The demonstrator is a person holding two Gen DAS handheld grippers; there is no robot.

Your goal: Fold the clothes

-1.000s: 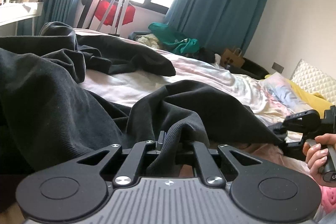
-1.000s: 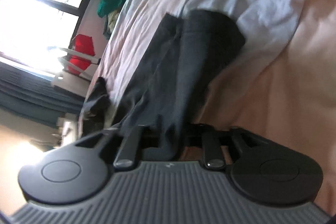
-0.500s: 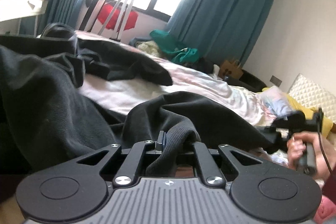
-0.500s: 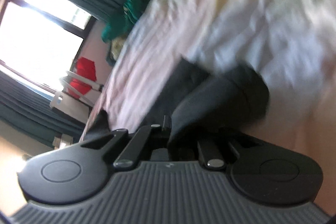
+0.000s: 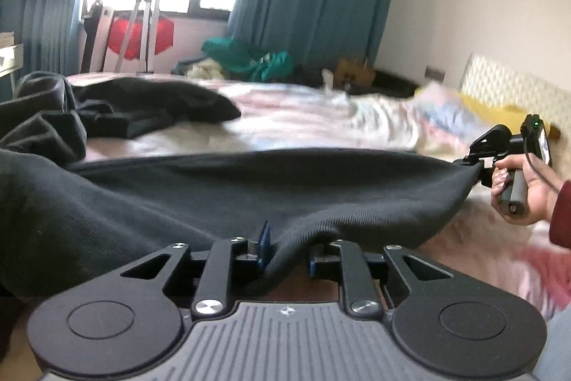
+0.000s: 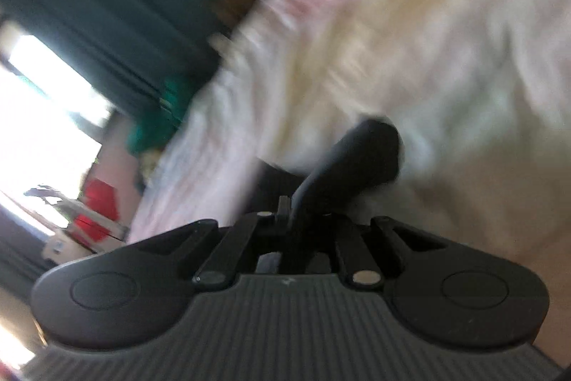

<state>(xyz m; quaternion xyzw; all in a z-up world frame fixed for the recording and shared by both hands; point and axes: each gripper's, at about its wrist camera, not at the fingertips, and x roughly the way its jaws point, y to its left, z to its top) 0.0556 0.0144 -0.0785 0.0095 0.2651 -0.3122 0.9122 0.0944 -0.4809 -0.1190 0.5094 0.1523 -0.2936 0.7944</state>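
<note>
A black garment (image 5: 249,188) is stretched wide across the bed, from my left gripper (image 5: 288,249) over to my right gripper (image 5: 480,163). The left jaws are opening. A fold of the fabric still hangs in the widened gap between them, and the pads look loose on it. A hand (image 5: 517,195) holds the right gripper at the far right, where it pinches the garment's corner. In the blurred right wrist view, the right gripper (image 6: 287,209) is shut on a dark fold of the garment (image 6: 360,152) above the pale sheet.
A second black garment (image 5: 142,109) lies crumpled at the back left of the bed. The pale patterned sheet (image 5: 321,124) runs toward pillows (image 5: 499,84) at the right. Teal clothes (image 5: 249,59) and a red object behind a tripod (image 5: 142,31) sit under the window.
The right gripper closed on the garment's edge and pulled it away to the right, drawing the bunched fabric out flat. The left jaws have spread apart around their fold.
</note>
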